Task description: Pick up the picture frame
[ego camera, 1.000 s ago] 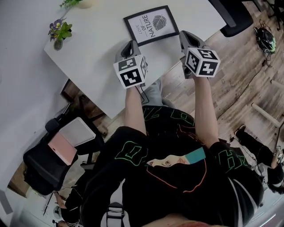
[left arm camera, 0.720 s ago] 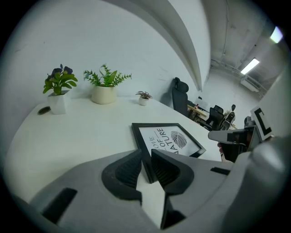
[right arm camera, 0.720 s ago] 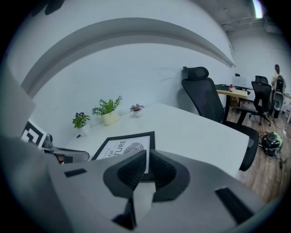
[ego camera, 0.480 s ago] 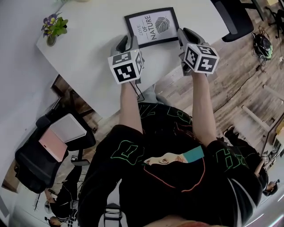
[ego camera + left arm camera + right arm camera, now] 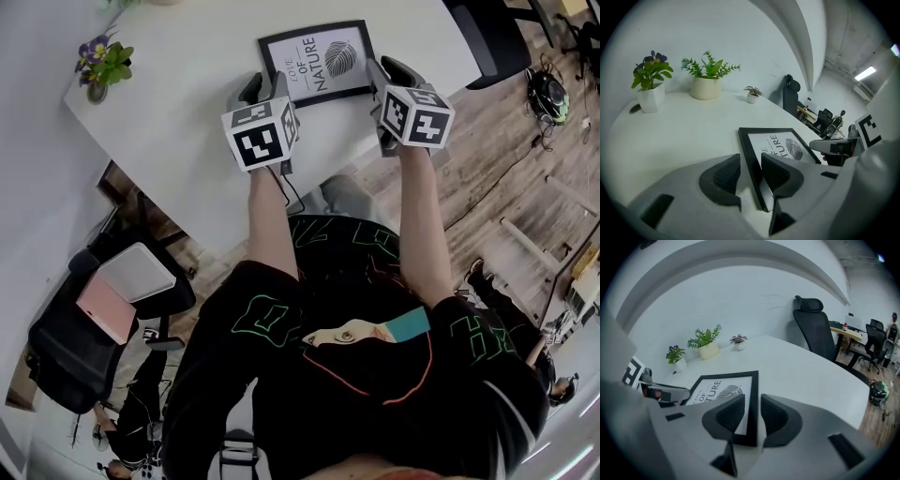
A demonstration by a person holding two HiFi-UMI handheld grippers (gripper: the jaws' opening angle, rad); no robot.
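the picture frame lay flat on the white table, just ahead of both tools, with its long axis running across from one tool to the other. that put one short edge at each tool, and neither hand was clearly the nearer. the left gripper pointed forward and down at the frame's left short edge. its jaws were opening, with the black border near the close corner running away between them, and neither pad pressed on it. the right gripper mirrored this at the right short edge, jaws also opening, the border between them and a little clear space on either side. so neither tool had hold of anything. the lift would likely turn on both tools closing on opposite edges together, since the frame sat low against the tabletop and a one-sided grip could tip it. the print behind the glass read "love of nature" beside a dark leaf drawing, the words running sideways to the person. no brand or other label could be made out on the frame.
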